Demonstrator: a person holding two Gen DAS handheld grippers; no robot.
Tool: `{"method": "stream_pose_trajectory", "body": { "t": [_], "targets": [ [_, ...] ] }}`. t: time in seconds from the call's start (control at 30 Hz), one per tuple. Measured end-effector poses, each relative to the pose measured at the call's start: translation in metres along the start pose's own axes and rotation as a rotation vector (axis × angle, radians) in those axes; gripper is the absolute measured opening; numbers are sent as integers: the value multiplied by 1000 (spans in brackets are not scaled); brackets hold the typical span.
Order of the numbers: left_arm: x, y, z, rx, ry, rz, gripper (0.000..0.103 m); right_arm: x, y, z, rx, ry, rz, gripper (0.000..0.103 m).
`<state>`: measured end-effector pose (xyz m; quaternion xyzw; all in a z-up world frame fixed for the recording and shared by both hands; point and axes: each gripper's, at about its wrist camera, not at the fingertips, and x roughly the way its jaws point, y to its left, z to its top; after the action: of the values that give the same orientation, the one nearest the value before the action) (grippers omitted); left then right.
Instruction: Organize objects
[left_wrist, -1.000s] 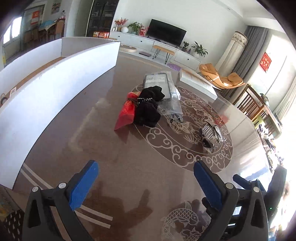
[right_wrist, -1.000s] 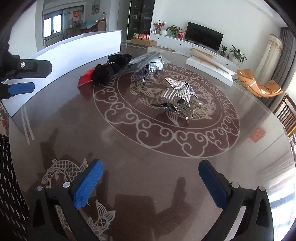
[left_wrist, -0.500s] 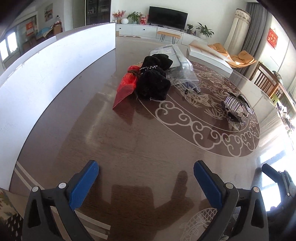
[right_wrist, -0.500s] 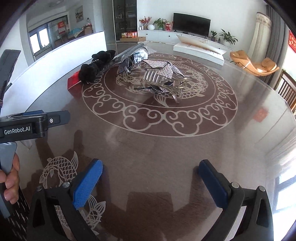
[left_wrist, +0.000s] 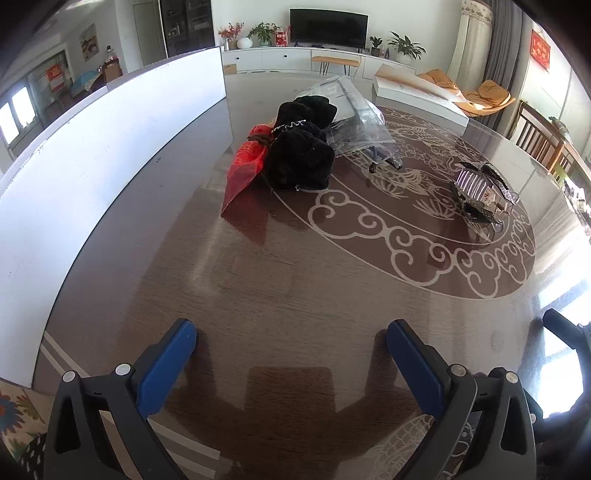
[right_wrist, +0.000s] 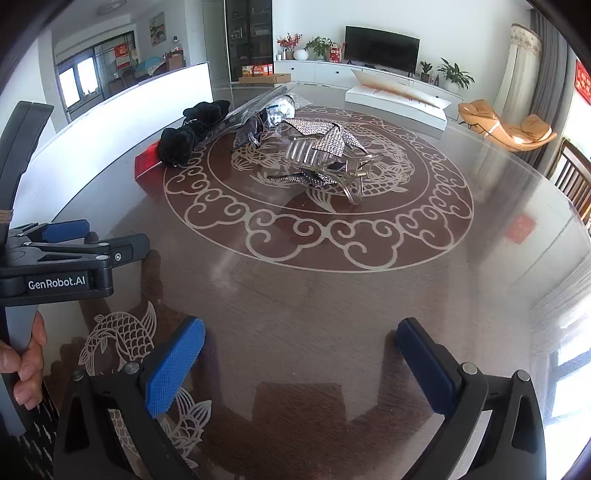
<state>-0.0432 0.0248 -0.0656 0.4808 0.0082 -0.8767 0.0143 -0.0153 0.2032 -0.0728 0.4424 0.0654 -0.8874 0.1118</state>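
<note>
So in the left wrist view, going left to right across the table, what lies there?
White board → red bag → black cloth bundle → clear plastic bag → sparkly hair clip.

- A white board (left_wrist: 103, 166) is standing on edge along the left side of the table (left_wrist: 295, 288).
- A dark TV (right_wrist: 382, 48) is sitting on a long white cabinet (right_wrist: 332, 72) against the far wall.
- Potted plants (right_wrist: 452, 75) and a white vase (right_wrist: 300, 54) of red flowers are standing on the cabinet.
- An orange lounge chair (right_wrist: 506, 125) is sitting near the grey curtains (left_wrist: 506, 55).
- A wooden chair (left_wrist: 535, 133) is standing at the right.
</note>
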Motion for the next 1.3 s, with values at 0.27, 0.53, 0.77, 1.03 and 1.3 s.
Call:
{"method": "stream_pose_trajectory", "body": {
  "t": [0.27, 0.53, 0.77, 1.03, 1.3],
  "targets": [
    [-1, 5, -1, -18, -1, 11, 103, 1, 0, 1, 1, 1, 3, 103],
    [-1, 8, -1, -27, -5, 17, 103, 2, 1, 2, -5, 5, 9, 103],
    [-2, 7, -1, -28, -9, 19, 103, 18, -6, 24, -2, 43, 11, 103],
    [-1, 7, -1, -28, -10, 20, 103, 56, -17, 75, 63, 36, -38, 103],
    [-1, 7, -1, -28, -10, 20, 103, 82, -30, 113, 146, 27, -96, 103]
  ]
}}
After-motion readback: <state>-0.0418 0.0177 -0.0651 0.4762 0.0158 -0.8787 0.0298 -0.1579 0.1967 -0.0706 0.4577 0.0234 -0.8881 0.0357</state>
